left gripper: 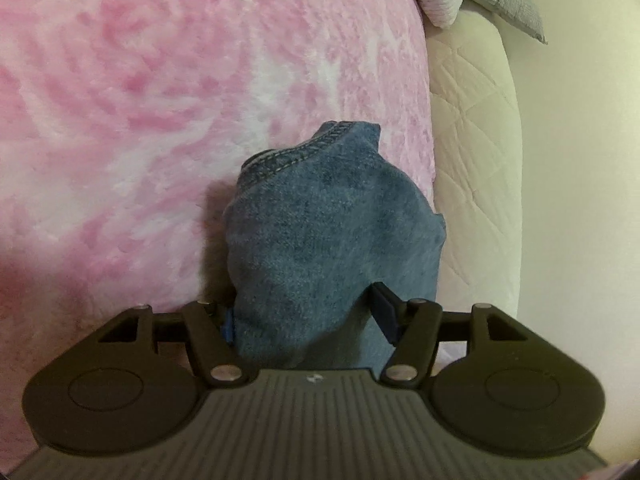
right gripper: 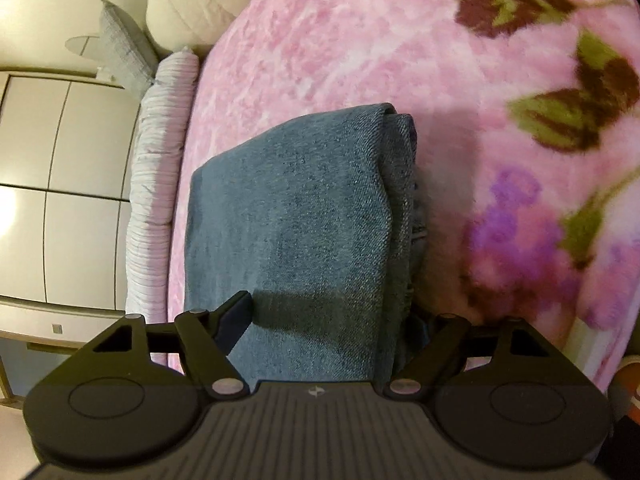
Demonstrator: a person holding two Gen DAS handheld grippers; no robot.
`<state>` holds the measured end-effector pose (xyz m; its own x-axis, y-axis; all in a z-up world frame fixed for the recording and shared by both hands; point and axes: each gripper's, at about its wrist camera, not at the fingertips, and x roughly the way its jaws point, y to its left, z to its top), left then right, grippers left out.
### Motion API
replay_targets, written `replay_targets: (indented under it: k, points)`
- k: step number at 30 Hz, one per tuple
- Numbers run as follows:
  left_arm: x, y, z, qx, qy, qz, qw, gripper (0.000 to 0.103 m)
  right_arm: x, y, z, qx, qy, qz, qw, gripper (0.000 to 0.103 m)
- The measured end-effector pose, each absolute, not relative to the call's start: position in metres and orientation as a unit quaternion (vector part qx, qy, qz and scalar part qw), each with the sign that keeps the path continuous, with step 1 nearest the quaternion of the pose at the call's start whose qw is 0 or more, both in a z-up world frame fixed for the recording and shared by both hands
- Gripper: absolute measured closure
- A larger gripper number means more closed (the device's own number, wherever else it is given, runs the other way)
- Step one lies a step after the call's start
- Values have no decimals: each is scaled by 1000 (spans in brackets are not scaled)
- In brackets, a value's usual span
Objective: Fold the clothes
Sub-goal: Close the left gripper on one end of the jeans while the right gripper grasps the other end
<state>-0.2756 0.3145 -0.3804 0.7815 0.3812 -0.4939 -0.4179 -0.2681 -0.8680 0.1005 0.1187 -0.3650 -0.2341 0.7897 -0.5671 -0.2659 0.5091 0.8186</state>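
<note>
Blue jeans [left gripper: 320,220] rise in a bunched bundle off the pink fluffy blanket [left gripper: 160,100], hem seam at the top. My left gripper [left gripper: 304,300] is shut on the bundle's near end; one pad [left gripper: 384,312] presses its side and the other is hidden behind the denim. In the right wrist view the jeans [right gripper: 288,200] lie as a folded stack on the flowered pink blanket [right gripper: 340,40]. My right gripper [right gripper: 332,312] straddles the stack's near end. One finger [right gripper: 236,316] hovers over the top layer and casts a shadow on it. Its other finger is hidden past the layered edge.
A cream quilted mattress edge [left gripper: 472,140] runs along the blanket's right side. A striped pink pillow [right gripper: 160,152] and a grey pillow [right gripper: 124,40] lie at the bed's head. White cabinet doors [right gripper: 60,160] stand beyond the bed.
</note>
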Motion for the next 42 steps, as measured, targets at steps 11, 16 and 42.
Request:
replay_targets:
  k: [11, 16, 42]
  points:
    - [-278, 325, -392, -737, 3, 316, 597, 57, 107, 120, -374, 204, 645, 450, 583, 45]
    - [-276, 327, -391, -733, -3, 316, 602, 63, 102, 135, -371, 207, 627, 470, 586, 51]
    - [-364, 218, -276, -661, -87, 400, 629, 81, 34, 147, -277, 136, 641, 580, 484, 74]
